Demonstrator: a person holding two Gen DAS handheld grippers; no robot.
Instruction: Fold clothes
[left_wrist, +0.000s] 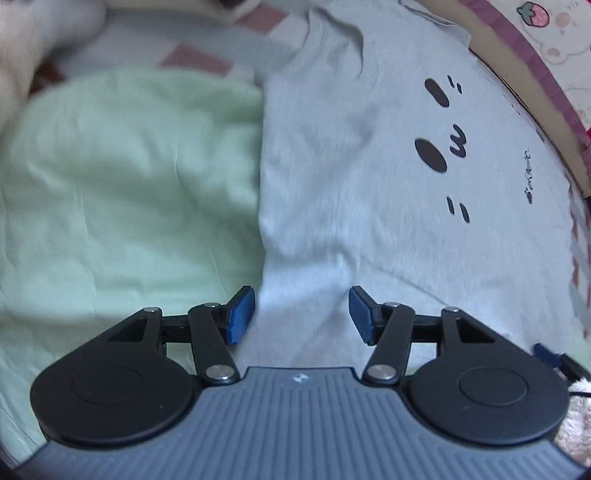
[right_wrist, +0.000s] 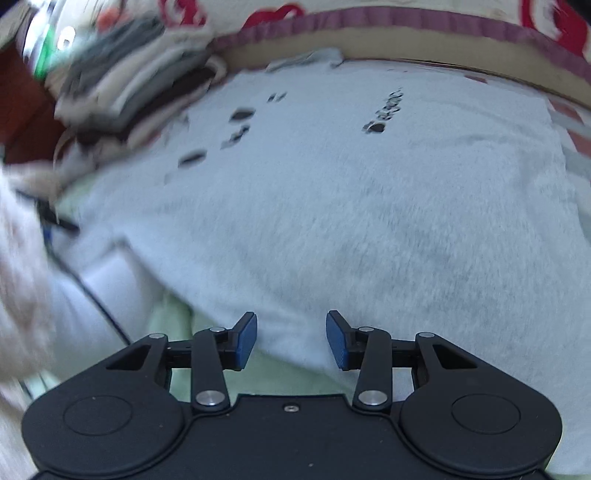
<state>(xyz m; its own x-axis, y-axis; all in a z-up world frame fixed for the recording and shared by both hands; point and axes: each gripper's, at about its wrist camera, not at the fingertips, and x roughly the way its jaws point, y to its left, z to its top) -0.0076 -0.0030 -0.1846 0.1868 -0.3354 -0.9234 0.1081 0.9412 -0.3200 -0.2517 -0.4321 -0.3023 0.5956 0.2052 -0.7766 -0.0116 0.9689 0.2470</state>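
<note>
A pale blue-grey T-shirt (left_wrist: 388, 177) with a black cartoon face print lies spread flat on a light green sheet (left_wrist: 129, 184). It also shows in the right wrist view (right_wrist: 351, 206), blurred. My left gripper (left_wrist: 302, 314) is open and empty, just above the shirt's near left edge where it meets the green sheet. My right gripper (right_wrist: 291, 339) is open and empty, over the shirt's near edge, with green sheet (right_wrist: 173, 332) below the left finger.
A pile of clothes (right_wrist: 140, 85) sits at the far left in the right wrist view. A brown bed edge (left_wrist: 546, 110) with pink trim and cartoon-print fabric runs behind the shirt. A pink-and-white checked cloth (left_wrist: 207, 55) lies beyond the green sheet. My fuzzy sleeve (right_wrist: 22, 277) is at left.
</note>
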